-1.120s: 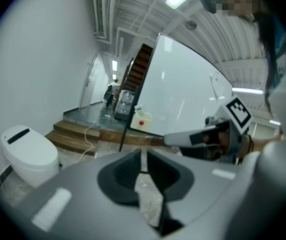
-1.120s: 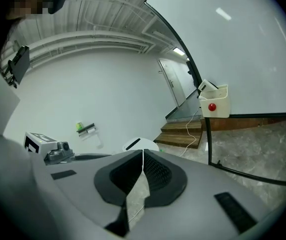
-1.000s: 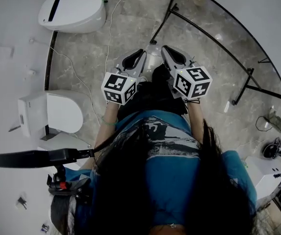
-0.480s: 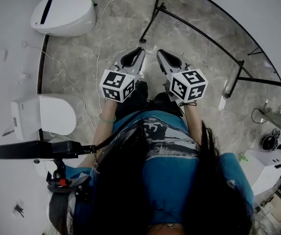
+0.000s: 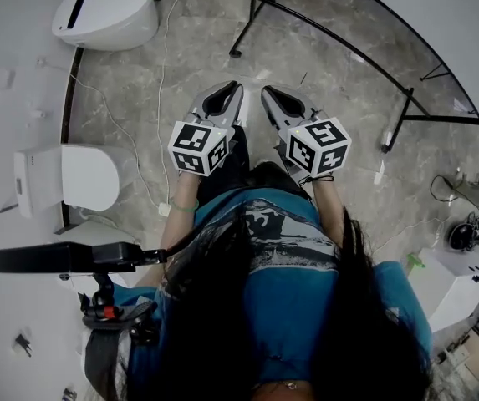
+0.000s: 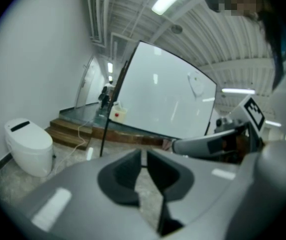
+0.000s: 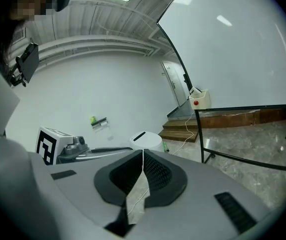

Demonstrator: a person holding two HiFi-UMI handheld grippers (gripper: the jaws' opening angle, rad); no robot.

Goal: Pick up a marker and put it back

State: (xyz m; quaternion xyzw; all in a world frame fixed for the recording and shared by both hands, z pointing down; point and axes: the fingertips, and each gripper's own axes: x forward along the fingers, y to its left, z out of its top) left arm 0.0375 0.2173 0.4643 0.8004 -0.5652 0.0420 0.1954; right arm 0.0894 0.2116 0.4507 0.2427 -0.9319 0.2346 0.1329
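Head view: Found the left gripper [image 5: 236, 86] and right gripper [image 5: 266, 91] side by side at frame centre, held out over a marbled floor [image 5: 331, 132] and aimed toward the top edge. Noted each one's jaws drawn together with nothing between them. Logged one toilet [image 5: 105, 13] at upper left and a second toilet [image 5: 63, 178] at mid-left. Traced a black stand frame [image 5: 331, 38] running from top centre to the right edge. Recorded a pale sliver [image 5: 379, 175] on the floor near the stand's foot, too small to identify.

Left gripper view: Confirmed the left gripper [image 6: 143, 156] at lower centre, jaw tips all but meeting and gripping nothing. Saw a whiteboard [image 6: 167, 99] filling the centre, a toilet [image 6: 28, 146] at lower left, and the right gripper [image 6: 217, 144] entering from the right.

Right gripper view: Confirmed the right gripper [image 7: 143, 154] closed and empty, tips touching. Noted a whiteboard [image 7: 232, 44] at upper right and a box with a red button [image 7: 198, 100] beside it.

Could not make out the marker in any view, so left its position, long axis and heading undetermined.
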